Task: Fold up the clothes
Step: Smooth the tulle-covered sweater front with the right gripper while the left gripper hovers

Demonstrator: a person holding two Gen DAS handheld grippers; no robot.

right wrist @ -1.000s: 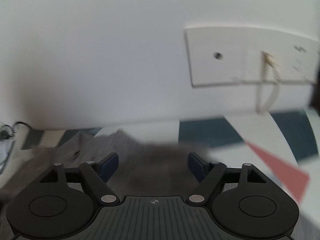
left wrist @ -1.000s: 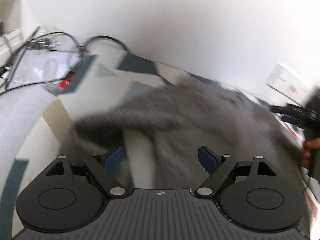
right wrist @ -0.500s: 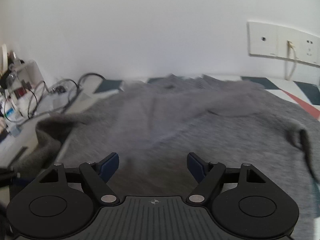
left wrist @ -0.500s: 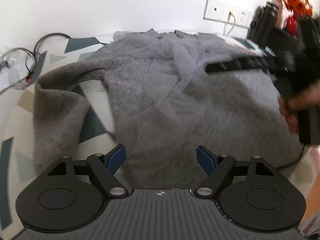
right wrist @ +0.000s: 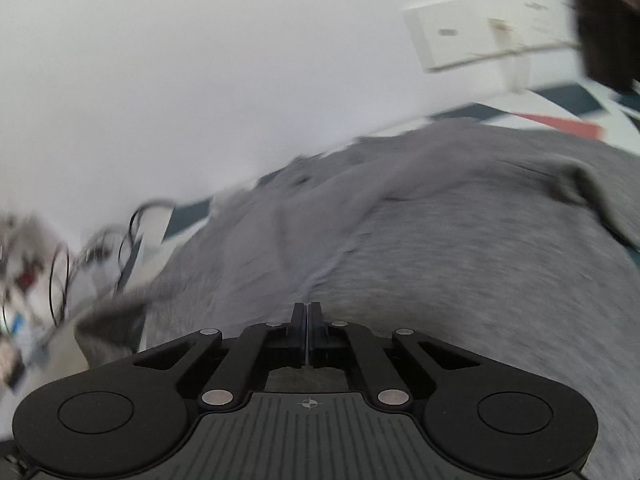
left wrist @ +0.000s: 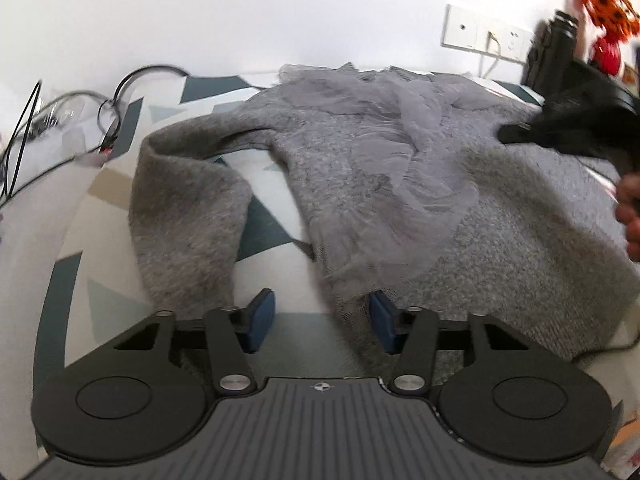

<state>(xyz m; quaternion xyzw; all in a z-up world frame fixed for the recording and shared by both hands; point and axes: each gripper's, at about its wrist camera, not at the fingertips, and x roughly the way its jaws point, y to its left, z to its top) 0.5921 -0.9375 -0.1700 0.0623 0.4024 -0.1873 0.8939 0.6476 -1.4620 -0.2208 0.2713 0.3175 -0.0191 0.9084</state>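
Nearest the lens in the left wrist view, the left claw [left wrist: 322, 322] is spread, its blue pads [left wrist: 262, 320] parted a little less widely than half a second ago, and it hangs low over the near hem of the grey sweater [left wrist: 400, 208]; the right pad touches or just overlaps the hem edge, the left pad sits over bare cloth. In the right wrist view the right claw [right wrist: 307, 320] is pressed together, where half a second ago it stood wide apart; its tips lie right against the sweater [right wrist: 460, 248], but blur hides whether any fabric is caught between them. That view is also tilted and smeared compared with the earlier one.

The sweater lies spread on the table [left wrist: 272, 176], which wears a covering patterned in white, teal and beige shapes. Its body is fuzzy knit, broad and mostly flat, with a sheer grey gauzy layer [left wrist: 424, 148] rumpled down the middle. One sleeve [left wrist: 180, 208] bends away to the left and doubles back toward the near edge, leaving a patch of covering showing between sleeve and body.

At the right edge a hand [left wrist: 630, 216] grips the other black tool, blurred above the sweater. Farther back, black cables [left wrist: 120, 100] coil at the left, and a white socket plate [left wrist: 480, 32] sits on the wall.
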